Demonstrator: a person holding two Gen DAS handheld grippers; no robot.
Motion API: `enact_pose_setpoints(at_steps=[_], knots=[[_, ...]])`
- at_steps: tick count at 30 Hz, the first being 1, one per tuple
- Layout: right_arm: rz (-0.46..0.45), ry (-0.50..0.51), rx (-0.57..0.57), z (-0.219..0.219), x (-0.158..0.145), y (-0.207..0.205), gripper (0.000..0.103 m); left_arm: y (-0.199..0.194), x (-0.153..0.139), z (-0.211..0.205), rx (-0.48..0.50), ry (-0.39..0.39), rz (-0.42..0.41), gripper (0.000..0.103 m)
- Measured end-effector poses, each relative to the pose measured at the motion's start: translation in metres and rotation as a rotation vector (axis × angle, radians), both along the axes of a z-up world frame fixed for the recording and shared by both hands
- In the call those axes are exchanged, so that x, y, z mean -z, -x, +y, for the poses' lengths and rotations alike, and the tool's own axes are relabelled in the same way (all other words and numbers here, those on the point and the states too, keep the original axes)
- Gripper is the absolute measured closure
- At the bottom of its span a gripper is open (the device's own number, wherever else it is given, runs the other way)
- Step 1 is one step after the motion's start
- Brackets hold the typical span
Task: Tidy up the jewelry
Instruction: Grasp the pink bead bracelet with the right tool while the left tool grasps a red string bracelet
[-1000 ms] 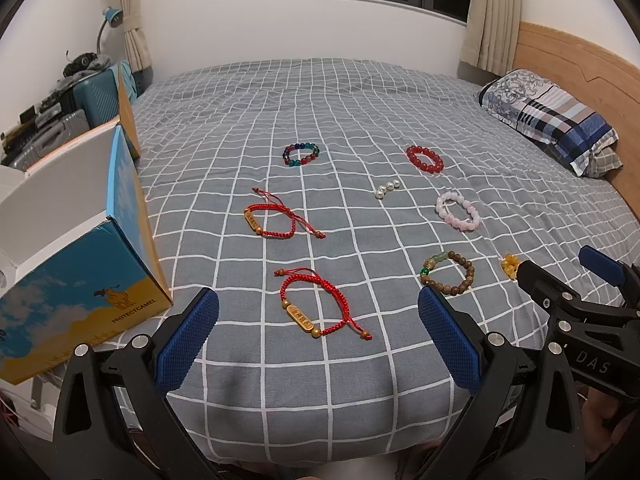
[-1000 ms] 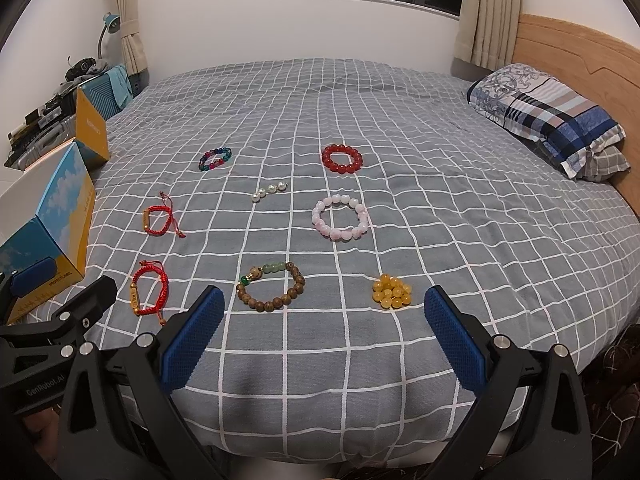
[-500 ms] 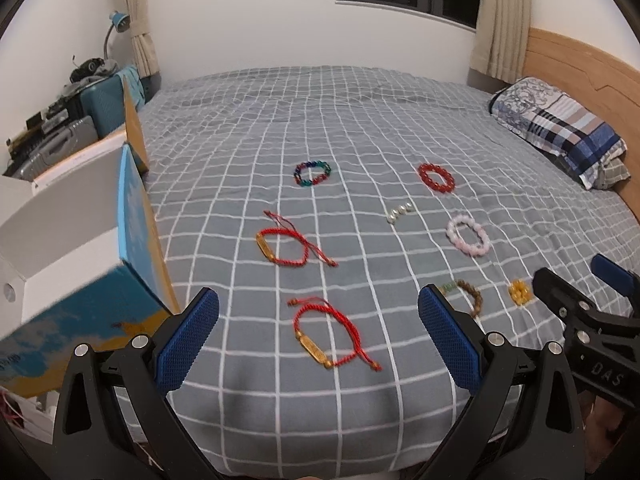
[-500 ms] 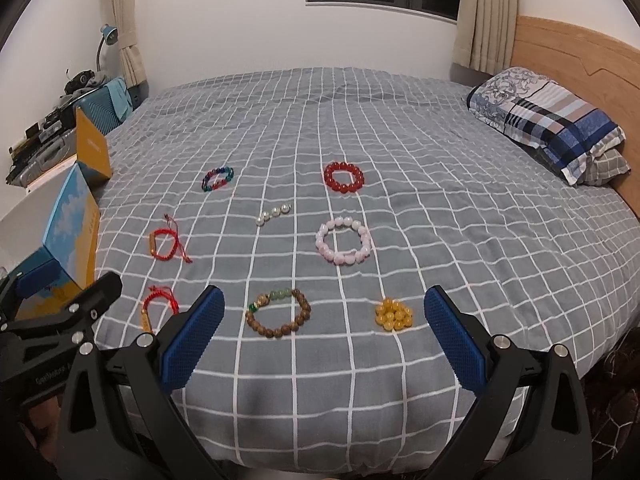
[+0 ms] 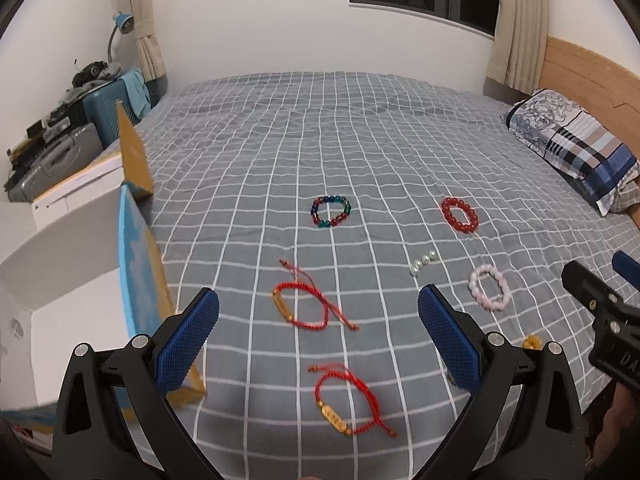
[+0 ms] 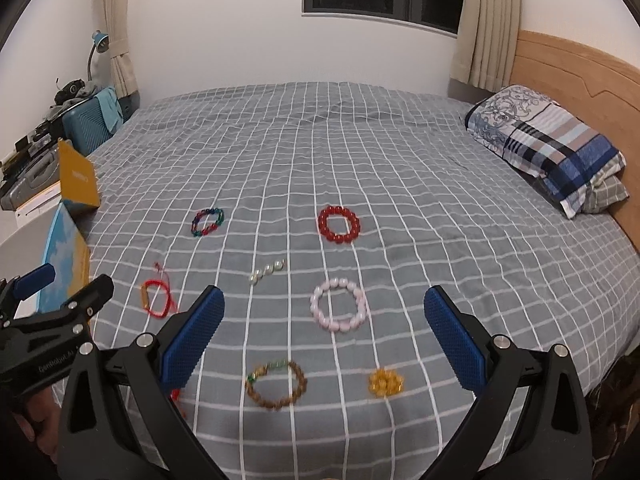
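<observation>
Several bracelets lie on the grey checked bed cover. In the left wrist view: a near red cord bracelet (image 5: pixel 344 402), a second red cord bracelet (image 5: pixel 306 308), a multicolour bead bracelet (image 5: pixel 331 211), a red bead bracelet (image 5: pixel 459 214), a pearl strand (image 5: pixel 424 267) and a pink bead bracelet (image 5: pixel 489 293). The right wrist view adds a brown bead bracelet (image 6: pixel 276 385) and a yellow bead cluster (image 6: pixel 385 383). My left gripper (image 5: pixel 318 342) is open above the near cord bracelet. My right gripper (image 6: pixel 324 336) is open above the pink bead bracelet (image 6: pixel 338 310). Both hold nothing.
An open blue-and-yellow cardboard box (image 5: pixel 136 264) with white inside stands at the bed's left edge. Suitcases and clutter (image 5: pixel 52 148) lie beyond it. A patterned pillow (image 6: pixel 548 152) rests by the wooden headboard (image 6: pixel 572 80) on the right.
Both grippers have risen and pulled back, so the bracelets sit lower and smaller in view. The jaws stay open. No bracelet has moved.
</observation>
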State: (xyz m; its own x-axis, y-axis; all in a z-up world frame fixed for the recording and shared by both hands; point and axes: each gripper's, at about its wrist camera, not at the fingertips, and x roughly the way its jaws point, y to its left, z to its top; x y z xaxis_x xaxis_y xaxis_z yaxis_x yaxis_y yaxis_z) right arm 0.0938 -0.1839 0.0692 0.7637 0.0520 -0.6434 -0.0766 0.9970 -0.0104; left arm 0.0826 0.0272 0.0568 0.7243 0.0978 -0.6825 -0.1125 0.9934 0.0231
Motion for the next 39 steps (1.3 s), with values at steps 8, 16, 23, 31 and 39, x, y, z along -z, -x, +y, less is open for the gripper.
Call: enact_pose_setpoints(at_steps=[8, 16, 23, 31, 39], knots=[[0.084, 0.002, 0.014, -0.007, 0.035, -0.053, 0.007, -0.039, 0.026, 0.013, -0.001, 0.004, 0.052, 0.006], [0.222, -0.001, -0.006, -0.007, 0.098, -0.093, 0.007, -0.074, 0.090, 0.029, -0.023, 0.015, 0.185, 0.006], [0.301, -0.004, -0.002, -0.010, 0.131, -0.116, 0.007, -0.090, 0.125, 0.032, -0.033, -0.005, 0.254, 0.006], [0.372, -0.007, 0.004, -0.012, 0.157, -0.131, 0.007, -0.102, 0.138, 0.040, -0.035, 0.033, 0.284, 0.005], [0.384, -0.020, 0.010, -0.014, 0.159, -0.133, 0.028, -0.101, 0.140, 0.039, -0.033, 0.041, 0.299, 0.010]])
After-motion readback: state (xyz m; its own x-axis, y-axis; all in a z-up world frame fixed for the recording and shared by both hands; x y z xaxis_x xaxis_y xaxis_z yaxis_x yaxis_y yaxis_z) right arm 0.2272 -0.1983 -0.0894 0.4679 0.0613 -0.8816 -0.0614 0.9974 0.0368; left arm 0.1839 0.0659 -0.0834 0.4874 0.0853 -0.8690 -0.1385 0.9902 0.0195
